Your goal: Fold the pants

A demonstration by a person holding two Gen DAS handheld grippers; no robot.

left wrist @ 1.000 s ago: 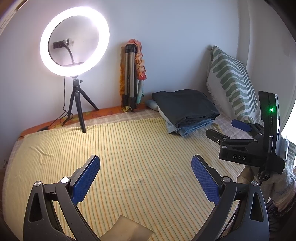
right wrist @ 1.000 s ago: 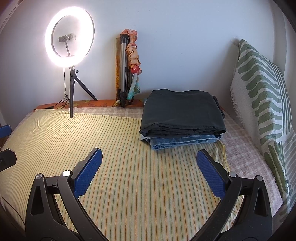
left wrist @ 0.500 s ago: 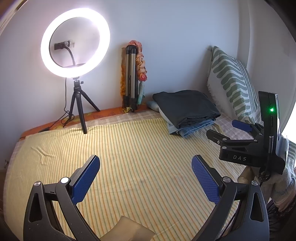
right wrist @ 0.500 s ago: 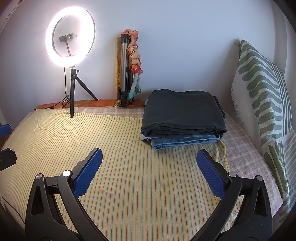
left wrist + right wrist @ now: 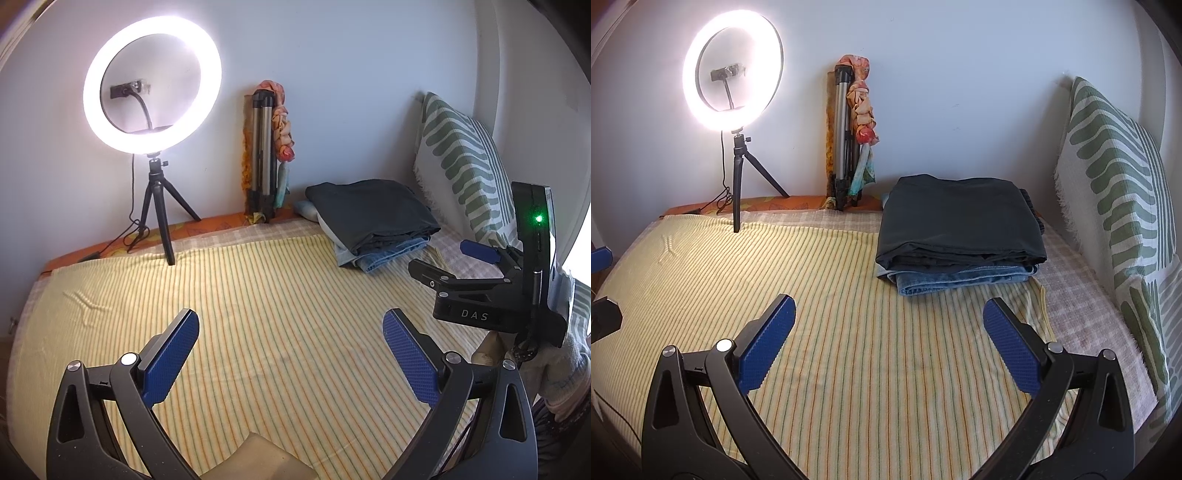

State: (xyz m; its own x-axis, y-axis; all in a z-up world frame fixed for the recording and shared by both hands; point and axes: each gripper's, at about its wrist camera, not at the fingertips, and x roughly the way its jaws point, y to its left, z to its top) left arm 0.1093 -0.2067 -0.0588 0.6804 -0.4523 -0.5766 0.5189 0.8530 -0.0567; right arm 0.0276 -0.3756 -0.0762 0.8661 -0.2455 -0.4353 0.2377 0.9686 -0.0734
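Right wrist view: we see both claws, right claw (image 5: 888,339) and left claw (image 5: 290,352), spread wide and empty; folded pants (image 5: 960,229) sit centre-right on the bed (image 5: 849,332), perhaps two pairs.

I see a bed (image 5: 1082,295) under a yellow striped sheet (image 5: 849,332). At upper right of centre lie folded dark pants (image 5: 960,225) stacked on folded jeans (image 5: 960,278) (edges aligned). A ring light tripod (image 5: 738,177) stands upper left, and a patterned pillow (image 5: 1119,184) leans at the right edge.

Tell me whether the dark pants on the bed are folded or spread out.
Folded. The dark pants form a compact rectangle with layered edges along the near side, stacked on folded jeans atop the striped bedspread.
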